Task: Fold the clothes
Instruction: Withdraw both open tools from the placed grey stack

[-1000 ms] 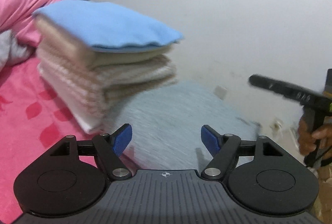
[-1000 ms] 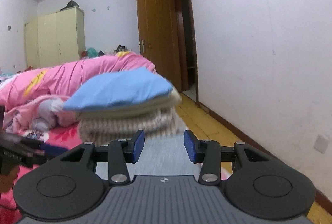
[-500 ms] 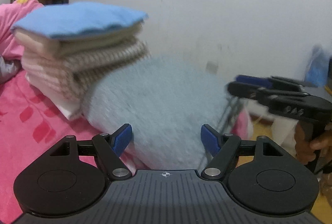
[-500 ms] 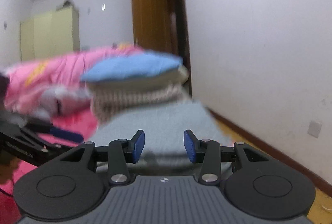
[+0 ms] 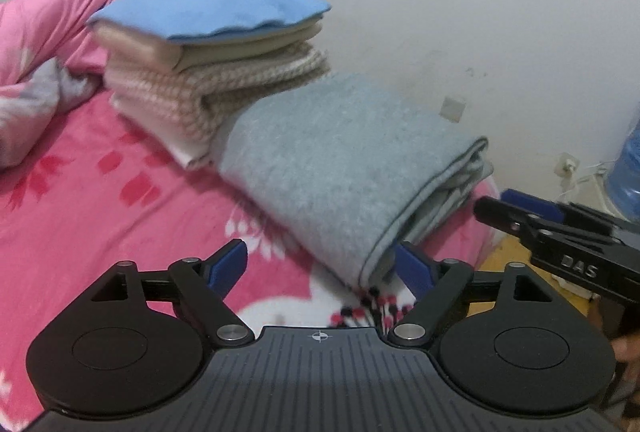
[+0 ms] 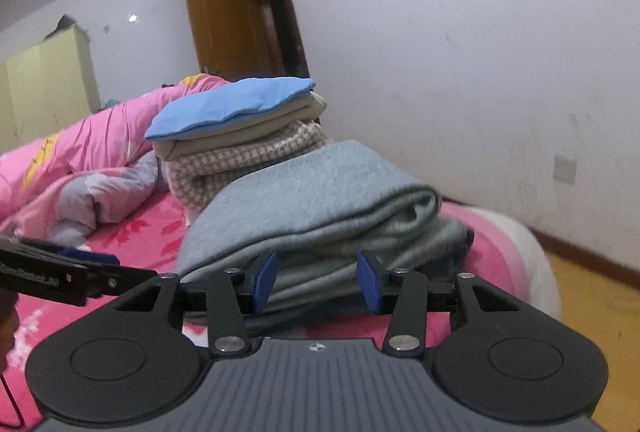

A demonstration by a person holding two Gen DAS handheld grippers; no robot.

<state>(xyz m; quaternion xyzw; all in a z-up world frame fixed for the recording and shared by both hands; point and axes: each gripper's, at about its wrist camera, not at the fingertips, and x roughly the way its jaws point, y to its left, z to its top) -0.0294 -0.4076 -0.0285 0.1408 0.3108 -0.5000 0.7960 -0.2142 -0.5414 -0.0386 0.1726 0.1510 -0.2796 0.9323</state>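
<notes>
A folded grey-blue fleece garment [image 5: 332, 168] [image 6: 316, 200] lies on the pink bed near its corner. Behind it stands a stack of folded clothes [image 5: 208, 60] [image 6: 240, 136], a blue piece on top, beige and houndstooth knit below. My left gripper [image 5: 320, 264] is open, its fingers spread just short of the fleece's near corner, holding nothing. My right gripper [image 6: 316, 280] is open too, its blue pads level with the fleece's folded edge and close in front of it. Each gripper shows at the edge of the other's view [image 5: 560, 232] [image 6: 60, 272].
A rumpled pink quilt [image 6: 80, 160] lies at the back of the bed [image 5: 100, 216]. A white wall [image 5: 440, 12] runs close behind the clothes. Wooden floor [image 6: 592, 304] lies past the bed's corner, and a blue water bottle [image 5: 624, 176] stands by the wall.
Both grippers have dropped and swung toward the fleece garment, which now fills the middle of both views. Both stayed open throughout. The stack has not moved.
</notes>
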